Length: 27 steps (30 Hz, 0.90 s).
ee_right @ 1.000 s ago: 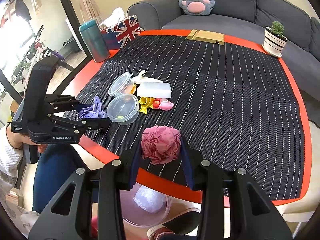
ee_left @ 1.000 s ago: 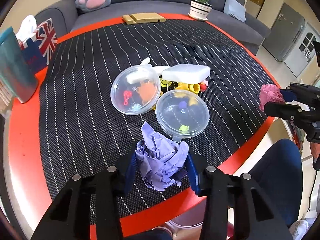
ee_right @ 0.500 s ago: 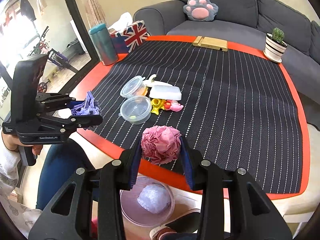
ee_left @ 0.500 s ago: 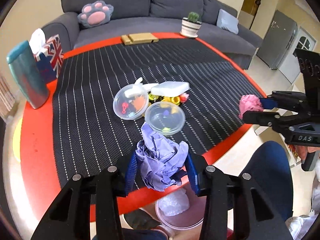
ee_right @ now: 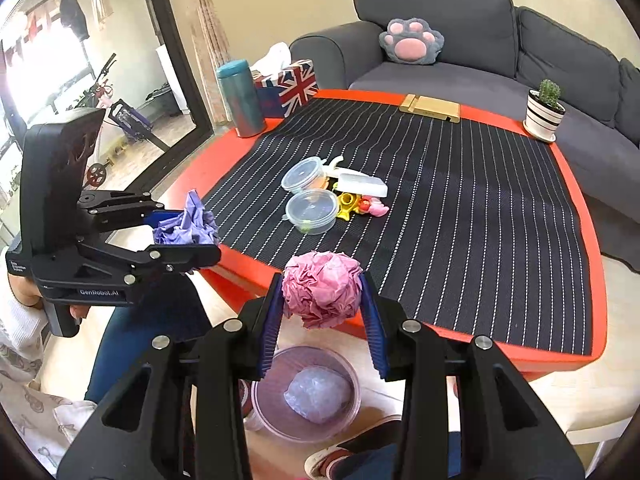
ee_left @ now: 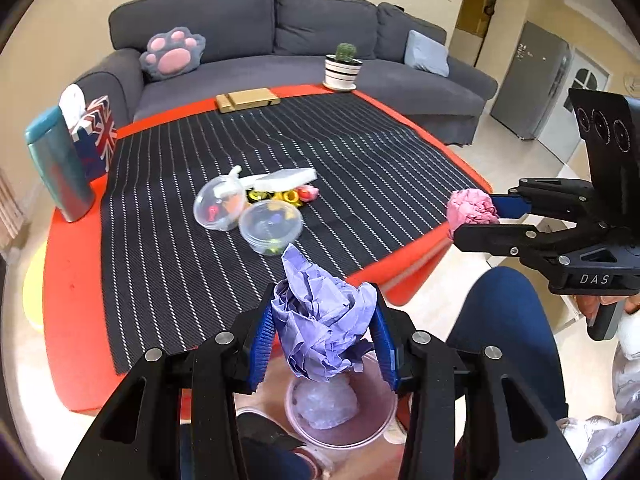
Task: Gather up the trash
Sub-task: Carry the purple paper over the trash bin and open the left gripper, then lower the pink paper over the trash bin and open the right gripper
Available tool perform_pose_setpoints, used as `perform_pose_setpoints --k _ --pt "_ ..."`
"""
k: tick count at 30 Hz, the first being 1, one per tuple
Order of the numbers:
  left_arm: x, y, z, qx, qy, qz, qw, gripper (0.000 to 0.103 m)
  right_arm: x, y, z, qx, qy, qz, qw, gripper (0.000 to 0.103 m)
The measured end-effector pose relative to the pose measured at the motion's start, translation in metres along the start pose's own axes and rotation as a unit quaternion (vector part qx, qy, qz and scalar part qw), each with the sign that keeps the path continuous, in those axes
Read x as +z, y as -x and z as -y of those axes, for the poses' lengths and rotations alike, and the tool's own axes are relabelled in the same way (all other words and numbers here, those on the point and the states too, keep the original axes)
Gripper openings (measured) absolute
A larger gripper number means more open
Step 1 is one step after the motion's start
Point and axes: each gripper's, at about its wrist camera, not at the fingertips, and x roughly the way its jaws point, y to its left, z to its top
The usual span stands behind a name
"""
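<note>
Left gripper (ee_left: 324,332) pinches a crumpled purple paper wad (ee_left: 320,320) between its blue pads, held off the bench edge above a pink bin (ee_left: 374,436) on the floor. Right gripper (ee_right: 322,300) pinches a crumpled pink paper wad (ee_right: 322,288), also past the red bench (ee_right: 560,354) rim, over the same bin. A clear plastic wad (ee_right: 318,398) lies in the bin. Clear containers (ee_right: 312,212) and small toys (ee_right: 360,204) sit mid-bench on the striped mat (ee_right: 460,200).
</note>
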Motion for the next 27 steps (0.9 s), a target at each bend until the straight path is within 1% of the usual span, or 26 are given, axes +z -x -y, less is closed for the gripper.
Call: perform_pose_setpoints --k 10,18,19,21,22,23,27 --pt "-0.027 0.004 0.031 -0.016 -0.019 -0.007 0.9997 0.043 -0.029 0.018 -0.019 -0.001 0.0 0.011 1.0 0.038" --pt "-0.043 0.004 0.052 -0.026 -0.03 -0.004 0.9992 0.044 -0.051 0.032 -0.027 -0.001 -0.002 0.019 1.0 0.038" --pt "-0.044 0.004 0.054 -0.027 -0.031 -0.002 0.9992 0.046 -0.054 0.033 -0.027 -0.002 -0.002 0.02 1.0 0.038" --pt "-0.045 0.004 0.057 -0.024 -0.03 0.002 0.9992 0.064 -0.057 0.034 -0.028 -0.002 -0.002 0.02 1.0 0.038" --pt "-0.046 0.005 0.058 -0.021 -0.03 0.007 0.9993 0.085 -0.059 0.035 -0.029 -0.003 -0.002 0.021 1.0 0.038" --pt "-0.047 0.007 0.058 -0.016 -0.026 0.018 0.9994 0.092 -0.061 0.036 -0.03 -0.003 -0.002 0.021 1.0 0.038" --pt "-0.051 0.008 0.055 -0.005 -0.015 0.018 0.9997 0.095 -0.067 0.037 -0.031 -0.005 -0.003 0.022 1.0 0.038"
